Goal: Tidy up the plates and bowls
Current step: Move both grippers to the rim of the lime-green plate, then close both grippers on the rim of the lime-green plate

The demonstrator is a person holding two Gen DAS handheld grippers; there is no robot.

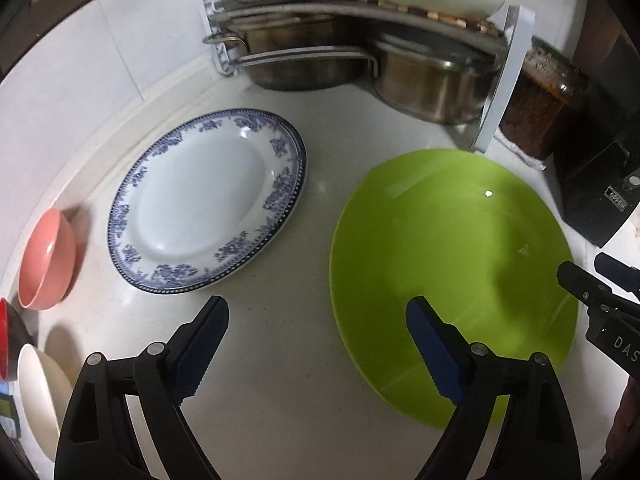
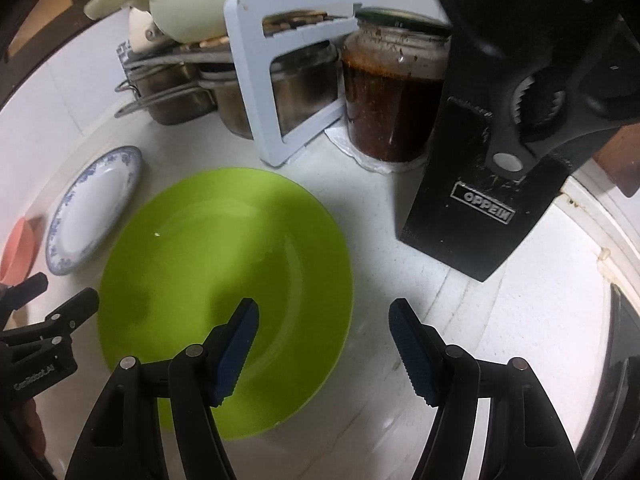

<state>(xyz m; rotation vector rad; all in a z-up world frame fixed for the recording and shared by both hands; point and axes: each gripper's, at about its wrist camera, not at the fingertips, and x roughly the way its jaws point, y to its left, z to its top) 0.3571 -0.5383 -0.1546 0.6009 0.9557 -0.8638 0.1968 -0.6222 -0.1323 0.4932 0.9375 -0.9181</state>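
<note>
Both grippers' jaws gape empty over green plate (image 2: 224, 248); black knife block (image 2: 476, 208) reads "OPPEIN".

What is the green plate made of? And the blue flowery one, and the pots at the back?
Green plate: probably plastic, a flat, even color with a soft sheen. Blue-patterned plate: looks like glazed ceramic, glossy white with sharp highlights. Pots: shiny metal, likely stainless steel.

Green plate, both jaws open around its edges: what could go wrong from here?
The green plate lies flat on the counter, so a finger may slide over the rim instead of under it. The left gripper and right gripper approach opposite edges and could push it toward the blue-patterned plate or knife block.
</note>
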